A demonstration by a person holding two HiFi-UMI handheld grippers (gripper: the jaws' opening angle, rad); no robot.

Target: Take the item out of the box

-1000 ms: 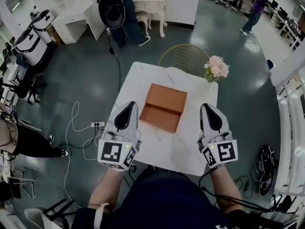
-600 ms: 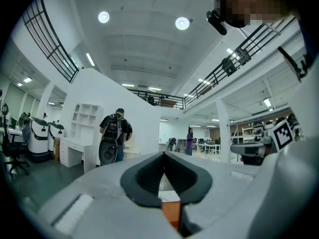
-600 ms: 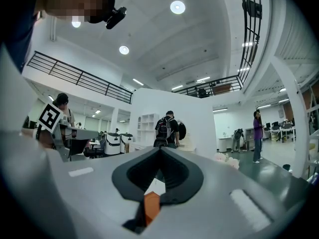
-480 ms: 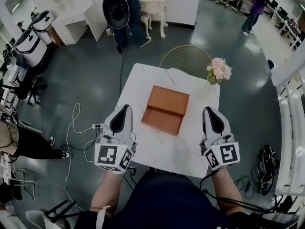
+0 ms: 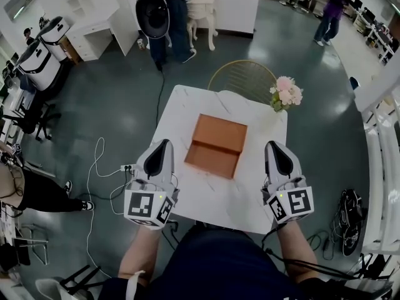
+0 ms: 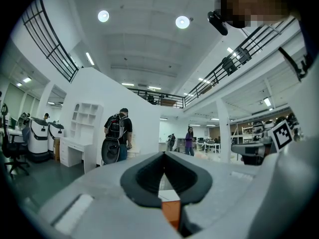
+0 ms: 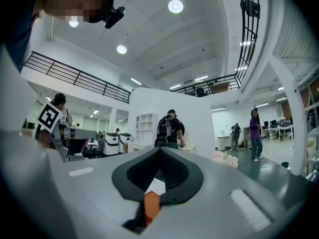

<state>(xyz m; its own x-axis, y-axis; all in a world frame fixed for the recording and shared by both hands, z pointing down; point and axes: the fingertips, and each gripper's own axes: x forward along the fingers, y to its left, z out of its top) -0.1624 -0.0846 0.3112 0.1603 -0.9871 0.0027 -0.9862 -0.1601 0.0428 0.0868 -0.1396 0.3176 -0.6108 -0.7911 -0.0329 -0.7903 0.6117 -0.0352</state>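
Box [image 5: 215, 145] sits between left gripper [image 5: 164, 144] and right gripper [image 5: 274, 145], touching neither

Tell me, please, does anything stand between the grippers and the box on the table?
Nothing visible does. The brown box lies in the middle of the white table, the left gripper and right gripper flank its near end, and only bare tabletop lies between. The flowers stand aside at the far right corner.
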